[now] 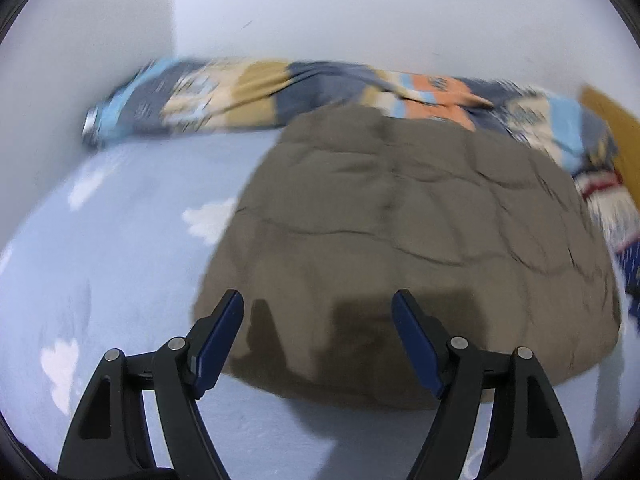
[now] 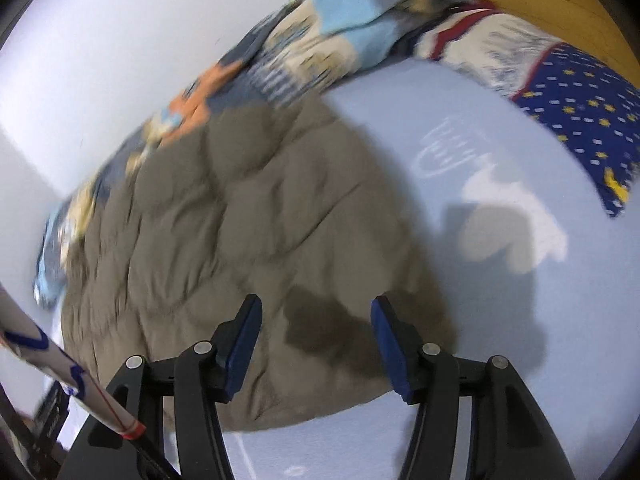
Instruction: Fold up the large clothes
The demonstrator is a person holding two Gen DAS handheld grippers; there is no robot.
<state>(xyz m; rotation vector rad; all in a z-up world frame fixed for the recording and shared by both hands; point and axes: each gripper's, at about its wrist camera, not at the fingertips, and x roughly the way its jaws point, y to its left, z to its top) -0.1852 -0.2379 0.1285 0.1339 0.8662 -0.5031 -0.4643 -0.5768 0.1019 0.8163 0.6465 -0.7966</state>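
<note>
Bedding in pale blue with white clouds (image 1: 120,240) is lying under both my grippers, and the brown quilted garment (image 1: 400,220) is sitting on it just ahead of them as a compact, already doubled bundle, with a patterned blanket (image 1: 240,92) bunched beyond it against the wall. I am hovering my left gripper (image 1: 318,300) and right gripper (image 2: 316,304) over its near edge, both spread wide and gripping nothing. I am judging one fold done; next I need to close on that near edge.
</note>
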